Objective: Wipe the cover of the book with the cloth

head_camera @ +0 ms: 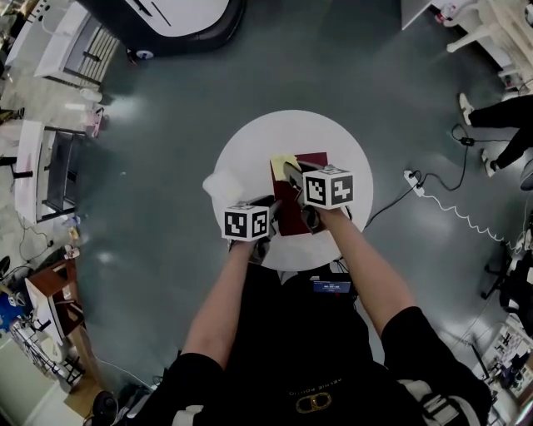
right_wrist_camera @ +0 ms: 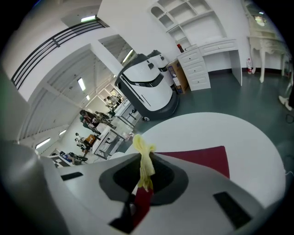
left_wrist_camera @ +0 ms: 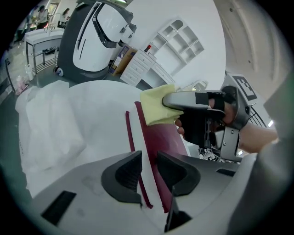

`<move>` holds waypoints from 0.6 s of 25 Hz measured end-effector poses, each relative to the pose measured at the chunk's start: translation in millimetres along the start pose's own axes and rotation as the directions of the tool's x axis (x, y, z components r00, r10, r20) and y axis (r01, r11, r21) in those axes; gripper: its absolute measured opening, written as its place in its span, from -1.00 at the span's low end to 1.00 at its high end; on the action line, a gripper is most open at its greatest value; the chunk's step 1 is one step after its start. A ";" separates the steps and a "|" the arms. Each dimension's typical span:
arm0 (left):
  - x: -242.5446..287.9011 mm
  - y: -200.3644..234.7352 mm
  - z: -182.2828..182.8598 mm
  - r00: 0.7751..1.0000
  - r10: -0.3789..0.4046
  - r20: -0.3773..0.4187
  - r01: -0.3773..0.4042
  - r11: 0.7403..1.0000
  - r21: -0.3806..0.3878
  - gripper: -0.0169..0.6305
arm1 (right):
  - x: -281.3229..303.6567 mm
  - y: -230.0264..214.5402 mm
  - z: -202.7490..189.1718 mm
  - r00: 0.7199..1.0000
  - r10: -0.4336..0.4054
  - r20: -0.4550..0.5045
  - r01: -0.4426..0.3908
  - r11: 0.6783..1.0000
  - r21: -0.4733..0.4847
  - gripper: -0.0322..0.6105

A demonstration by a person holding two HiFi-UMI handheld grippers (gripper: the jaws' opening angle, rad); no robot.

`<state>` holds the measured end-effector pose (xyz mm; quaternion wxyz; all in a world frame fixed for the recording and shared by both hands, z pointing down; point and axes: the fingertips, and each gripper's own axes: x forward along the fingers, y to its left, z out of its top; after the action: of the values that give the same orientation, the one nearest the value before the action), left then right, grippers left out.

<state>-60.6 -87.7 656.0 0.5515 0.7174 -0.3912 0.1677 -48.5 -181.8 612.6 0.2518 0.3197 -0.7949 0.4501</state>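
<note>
A dark red book [head_camera: 314, 161] lies on the round white table [head_camera: 250, 146]. My left gripper [head_camera: 272, 205] is at the book's near left corner. In the left gripper view its jaws [left_wrist_camera: 149, 172] stand close together, with the edge of the book [left_wrist_camera: 161, 137], white pages and red cover, held between the pads. My right gripper [head_camera: 291, 172] is over the book's far part, shut on a yellow cloth [head_camera: 281, 161]. The cloth [right_wrist_camera: 144, 160] sticks up from between its jaws [right_wrist_camera: 144, 176], above the red cover [right_wrist_camera: 202, 158]. Seen from the left, the cloth [left_wrist_camera: 156, 106] hangs from the right gripper [left_wrist_camera: 172, 102] onto the cover.
A crumpled white plastic sheet [head_camera: 220, 183] lies on the table's left side [left_wrist_camera: 50, 124]. On the floor, a power strip [head_camera: 414, 178] with a cable sits to the right. A large white and black machine [head_camera: 166, 21] stands beyond the table. A person's legs [head_camera: 500, 112] are far right.
</note>
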 end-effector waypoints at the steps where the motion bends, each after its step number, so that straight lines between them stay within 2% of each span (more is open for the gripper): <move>1: 0.6 0.2 -0.3 1.000 0.002 0.000 -0.002 1.000 -0.002 -0.63 | 2.2 -0.5 -1.2 1.000 0.000 -0.004 0.000 1.000 0.001 -0.63; 15: 3.5 -4.7 -3.3 1.000 -0.003 -0.002 0.003 1.000 -0.005 -0.64 | 15.4 -11.9 -13.2 0.997 -0.066 -0.044 0.065 0.998 -0.018 -0.63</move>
<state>-54.2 -85.6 656.4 0.5537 0.7166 -0.3902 0.1666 -48.5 -179.2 635.9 0.2866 0.3336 -0.7819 0.4419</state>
